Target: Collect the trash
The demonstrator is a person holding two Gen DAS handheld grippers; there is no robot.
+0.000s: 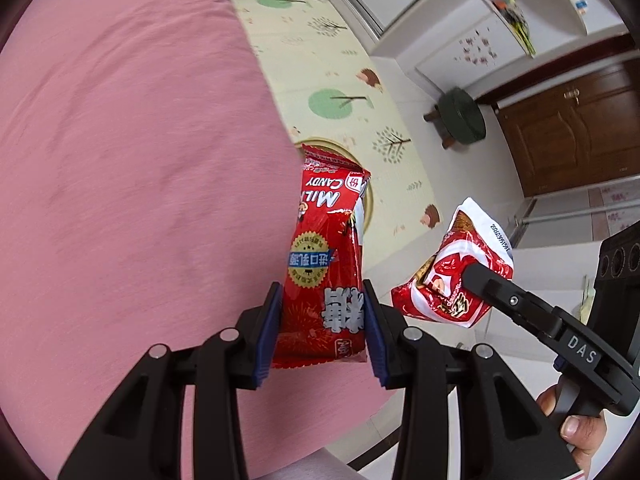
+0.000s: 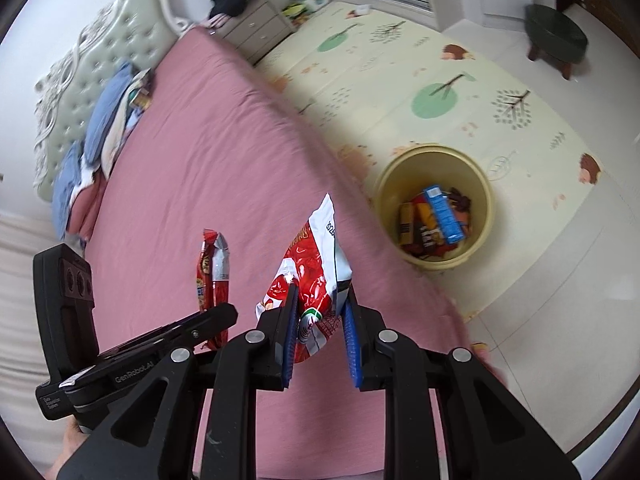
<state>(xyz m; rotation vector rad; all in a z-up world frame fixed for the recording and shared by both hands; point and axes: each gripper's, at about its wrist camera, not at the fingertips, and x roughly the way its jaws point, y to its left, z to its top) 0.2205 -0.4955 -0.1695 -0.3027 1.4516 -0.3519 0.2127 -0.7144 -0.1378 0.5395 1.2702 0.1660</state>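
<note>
Each gripper is built of black linkage arms fastened with round silver pins, and blue ribbed pads (image 1: 267,340) line the fingers' inner faces. White "DAS" lettering is printed on the right gripper (image 1: 468,280); "GenRobot.AI" is marked on the left gripper (image 2: 224,316).

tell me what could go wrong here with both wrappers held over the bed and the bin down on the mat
1. The right claw pinches only the lower end of the crumpled red and white wrapper; it might slip out onto the pink bed.
2. The yellow bin sits on the floor beyond the bed edge, so an early release would likely miss.
3. The left claw holds the long milk candy wrapper, which could catch the bin's rim.
</note>
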